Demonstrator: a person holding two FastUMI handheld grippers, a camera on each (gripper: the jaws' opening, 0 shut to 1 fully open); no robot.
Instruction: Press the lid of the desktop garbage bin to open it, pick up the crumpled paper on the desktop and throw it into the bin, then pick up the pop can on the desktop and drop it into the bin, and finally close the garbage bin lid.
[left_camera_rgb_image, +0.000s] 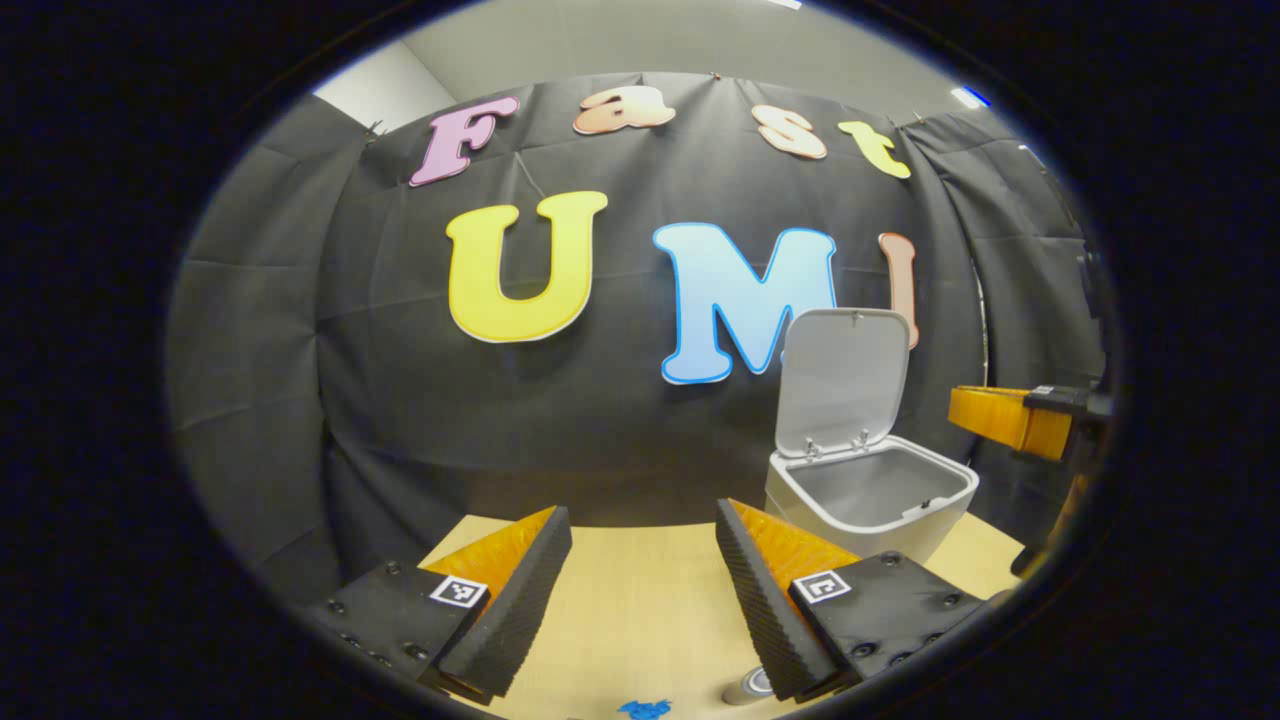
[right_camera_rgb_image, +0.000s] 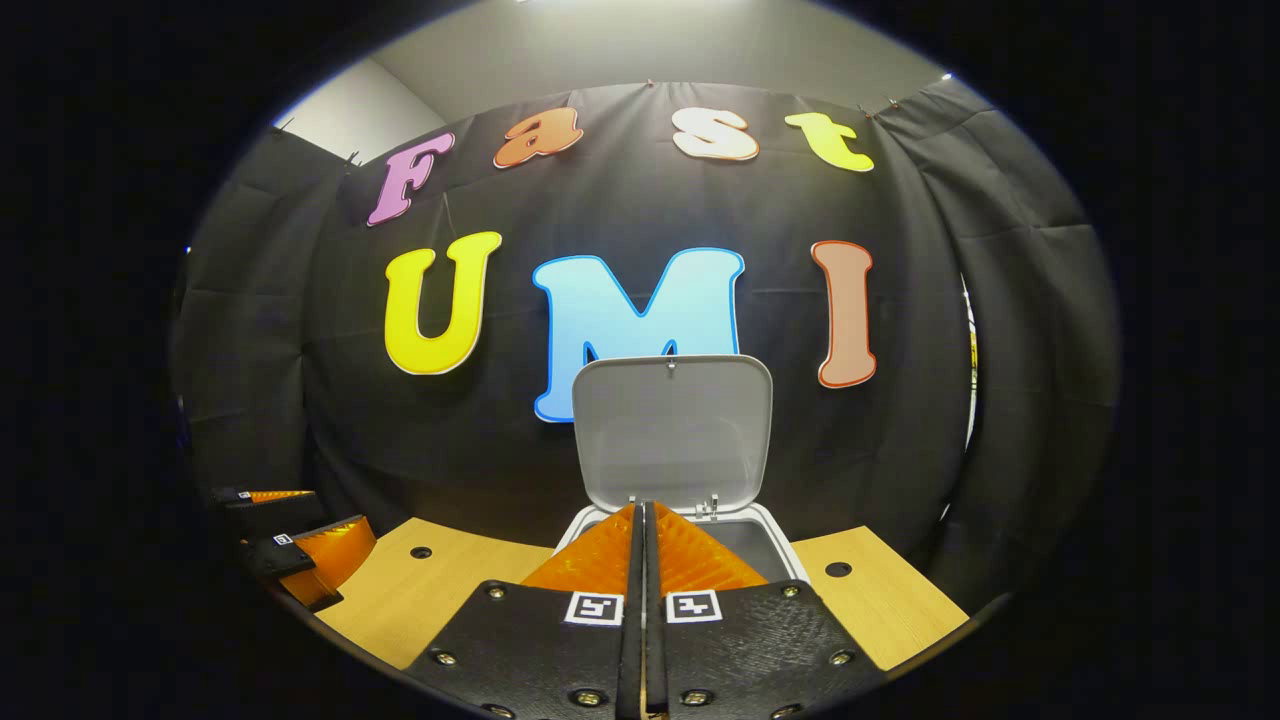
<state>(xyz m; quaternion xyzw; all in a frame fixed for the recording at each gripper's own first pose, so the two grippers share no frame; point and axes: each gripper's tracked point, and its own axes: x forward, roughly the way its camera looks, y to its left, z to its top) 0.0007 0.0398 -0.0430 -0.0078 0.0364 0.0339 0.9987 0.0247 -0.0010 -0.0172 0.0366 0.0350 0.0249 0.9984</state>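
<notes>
The white desktop bin (left_camera_rgb_image: 872, 500) stands on the wooden table (left_camera_rgb_image: 640, 610) with its lid (left_camera_rgb_image: 845, 380) swung upright against the wall. My left gripper (left_camera_rgb_image: 642, 545) is open and empty, low over the table to the left of the bin. A grey pop can (left_camera_rgb_image: 748, 686) peeks out at the bottom edge, partly hidden behind one finger. In the right gripper view the bin's rim (right_camera_rgb_image: 790, 555) and lid (right_camera_rgb_image: 672, 430) are straight ahead, and my right gripper (right_camera_rgb_image: 642, 512) is shut with nothing in it, its tips at the bin's front rim.
A small blue scrap or mark (left_camera_rgb_image: 643, 708) lies on the table near the can. The right gripper (left_camera_rgb_image: 1005, 420) shows beside the bin, and the left gripper (right_camera_rgb_image: 305, 530) at the table's left. The table (right_camera_rgb_image: 430, 590) has round holes (right_camera_rgb_image: 838, 569).
</notes>
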